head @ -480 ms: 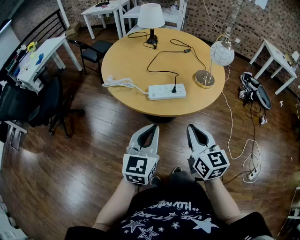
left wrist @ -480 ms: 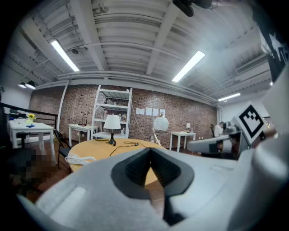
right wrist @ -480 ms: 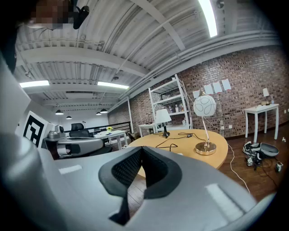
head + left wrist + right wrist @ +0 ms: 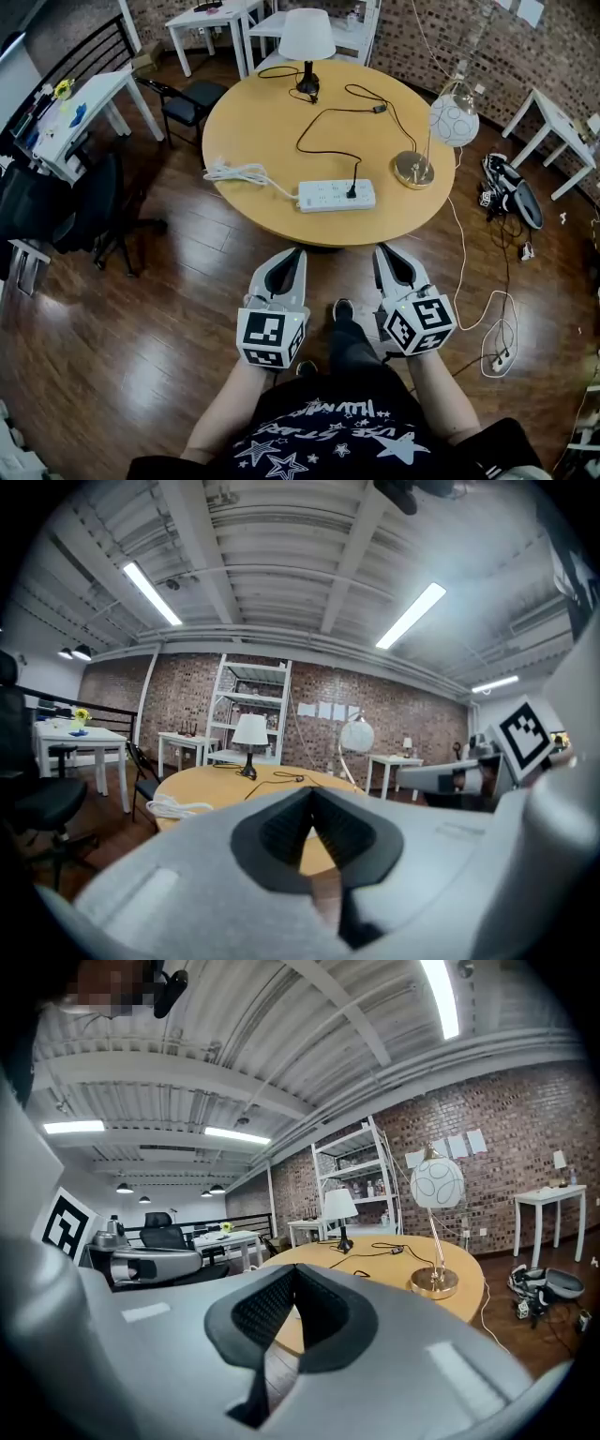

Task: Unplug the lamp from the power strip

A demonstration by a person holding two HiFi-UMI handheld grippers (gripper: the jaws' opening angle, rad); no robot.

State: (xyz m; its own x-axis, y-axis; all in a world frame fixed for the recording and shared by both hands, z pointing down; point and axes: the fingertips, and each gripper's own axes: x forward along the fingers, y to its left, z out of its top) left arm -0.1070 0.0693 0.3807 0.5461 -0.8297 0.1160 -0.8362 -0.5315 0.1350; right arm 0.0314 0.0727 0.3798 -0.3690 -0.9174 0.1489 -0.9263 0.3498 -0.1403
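Note:
A white power strip (image 4: 337,196) lies near the front edge of the round wooden table (image 4: 253,122), with a black plug (image 4: 353,192) in it. The plug's black cord (image 4: 319,117) runs back to a table lamp (image 4: 307,39) with a white shade at the far side. Both grippers hang in front of the table over the floor, well short of the strip. My left gripper (image 4: 298,251) is shut and empty. My right gripper (image 4: 382,249) is shut too, nothing between its jaws. The lamp (image 4: 249,733) (image 4: 339,1207) also shows in both gripper views.
A gold-based lamp (image 4: 413,169) with a white globe (image 4: 454,120) stands at the table's right edge. The strip's own white cable (image 4: 239,172) is coiled at the left. A black chair (image 4: 185,99), white desks (image 4: 70,117) and floor cables (image 4: 499,328) surround the table.
The view has shifted slightly and the table sits a little nearer. The person's foot now shows between the two grippers. Both grippers stay shut.

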